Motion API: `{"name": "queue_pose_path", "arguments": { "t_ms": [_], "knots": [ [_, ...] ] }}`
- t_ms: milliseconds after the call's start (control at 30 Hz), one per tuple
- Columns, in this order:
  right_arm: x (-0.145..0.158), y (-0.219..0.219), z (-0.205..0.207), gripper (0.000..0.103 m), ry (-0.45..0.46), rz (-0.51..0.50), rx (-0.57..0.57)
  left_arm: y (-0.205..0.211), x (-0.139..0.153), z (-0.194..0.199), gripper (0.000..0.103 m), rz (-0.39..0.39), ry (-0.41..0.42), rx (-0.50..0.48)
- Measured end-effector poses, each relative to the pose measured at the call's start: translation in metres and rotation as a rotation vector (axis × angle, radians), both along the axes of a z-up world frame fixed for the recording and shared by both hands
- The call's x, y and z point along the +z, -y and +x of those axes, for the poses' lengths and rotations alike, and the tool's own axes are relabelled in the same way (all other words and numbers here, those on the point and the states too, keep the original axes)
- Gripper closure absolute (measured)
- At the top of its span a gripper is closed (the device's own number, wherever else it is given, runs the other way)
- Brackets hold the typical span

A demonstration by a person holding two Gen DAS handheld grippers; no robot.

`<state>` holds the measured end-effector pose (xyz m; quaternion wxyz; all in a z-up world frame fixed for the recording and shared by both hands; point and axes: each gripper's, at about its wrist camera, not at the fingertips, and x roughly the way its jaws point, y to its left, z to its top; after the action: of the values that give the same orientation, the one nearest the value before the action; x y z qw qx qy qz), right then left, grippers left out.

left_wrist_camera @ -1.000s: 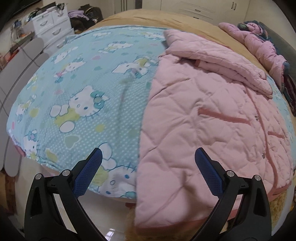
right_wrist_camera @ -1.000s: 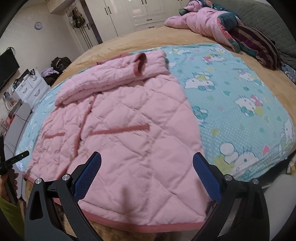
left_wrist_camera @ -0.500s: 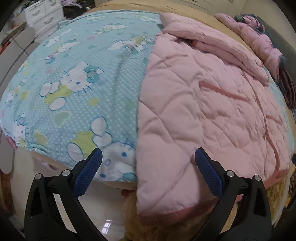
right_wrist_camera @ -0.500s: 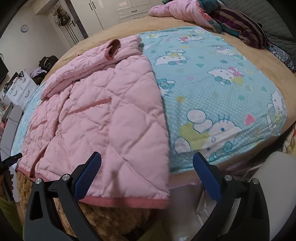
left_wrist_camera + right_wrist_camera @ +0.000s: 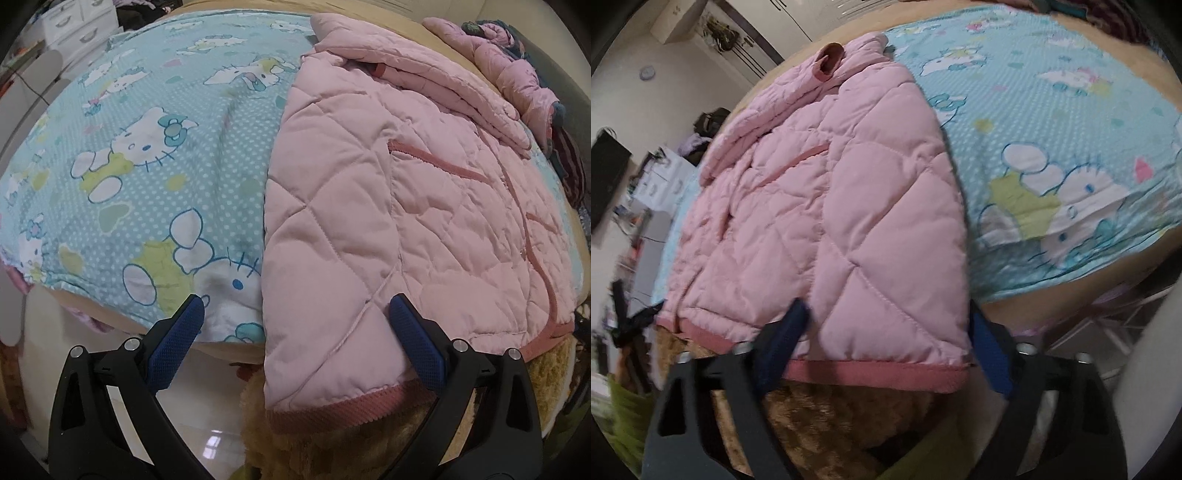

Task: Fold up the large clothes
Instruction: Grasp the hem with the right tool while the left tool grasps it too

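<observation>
Now | left gripper [image 5: 295,325], right gripper [image 5: 890,332]: jaws wide, empty | jacket [image 5: 388,221] hem at 6 o'clock | risk: puffy corner slips out

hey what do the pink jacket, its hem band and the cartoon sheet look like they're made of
Jacket: likely smooth woven synthetic shell over padding; diamond stitching puffs up, slight sheen.
Hem band: darker pink ribbed knit, going by the fine ridges.
Sheet: thin matte printed fabric, probably cotton or a blend; it lies flat with soft creases.
</observation>
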<state>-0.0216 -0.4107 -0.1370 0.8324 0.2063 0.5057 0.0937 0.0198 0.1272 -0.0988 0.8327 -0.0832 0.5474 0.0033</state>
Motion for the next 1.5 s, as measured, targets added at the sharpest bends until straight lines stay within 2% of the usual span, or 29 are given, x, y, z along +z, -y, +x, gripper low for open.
{"name": "queue_pose_path", "arguments": {
  "t_ms": [133,200,333,400,467,533,633,767,867,933,1000,1033,1133,1300,1500],
  "knots": [
    [-0.009,0.003,0.001,0.024,-0.022,0.058,0.003,-0.003,-0.001,-0.002,0.009,-0.038,-0.005,0.010],
    [-0.014,0.003,0.002,0.027,-0.032,0.093,0.007,-0.004,-0.001,-0.004,0.009,-0.052,-0.005,0.015],
    [-0.008,-0.001,-0.003,0.041,-0.007,0.089,0.049,-0.009,-0.003,-0.007,0.009,-0.105,-0.011,0.025],
    [-0.004,0.000,-0.008,0.051,0.010,0.089,0.063,-0.010,-0.003,-0.008,0.009,-0.144,-0.014,0.028],
    [0.010,-0.005,-0.012,0.074,0.073,0.071,0.089,-0.010,-0.003,-0.010,0.009,-0.156,-0.008,0.019],
    [0.030,-0.015,-0.018,0.083,0.148,0.018,0.107,-0.010,-0.003,-0.011,0.009,-0.172,-0.006,0.013],
    [0.054,-0.015,-0.016,0.087,0.243,0.043,0.092,-0.009,0.000,-0.013,0.009,-0.216,0.009,-0.007],
    [0.081,-0.011,-0.009,0.087,0.363,0.111,0.080,0.005,0.003,-0.017,0.010,-0.234,0.024,-0.064],
    [0.090,-0.013,0.000,0.088,0.399,0.132,0.072,0.012,0.003,-0.017,0.020,-0.232,0.043,-0.068],
    [0.095,-0.013,0.003,0.088,0.419,0.149,0.065,0.013,0.004,-0.017,0.036,-0.237,0.058,-0.069],
    [0.098,-0.010,0.005,0.088,0.443,0.156,0.056,0.014,0.007,-0.016,0.047,-0.230,0.072,-0.068],
    [0.100,-0.009,0.007,0.088,0.447,0.159,0.052,0.013,0.011,-0.017,0.060,-0.222,0.091,-0.068],
    [0.103,-0.010,0.011,0.088,0.461,0.156,0.043,0.012,0.022,-0.019,0.076,-0.204,0.149,-0.074],
    [0.110,-0.012,0.014,0.088,0.496,0.165,0.033,0.010,0.037,-0.010,0.085,-0.239,0.216,-0.071],
    [0.119,-0.007,0.027,0.088,0.523,0.183,0.021,0.013,0.069,0.012,0.087,-0.241,0.317,-0.071]
  ]
}}
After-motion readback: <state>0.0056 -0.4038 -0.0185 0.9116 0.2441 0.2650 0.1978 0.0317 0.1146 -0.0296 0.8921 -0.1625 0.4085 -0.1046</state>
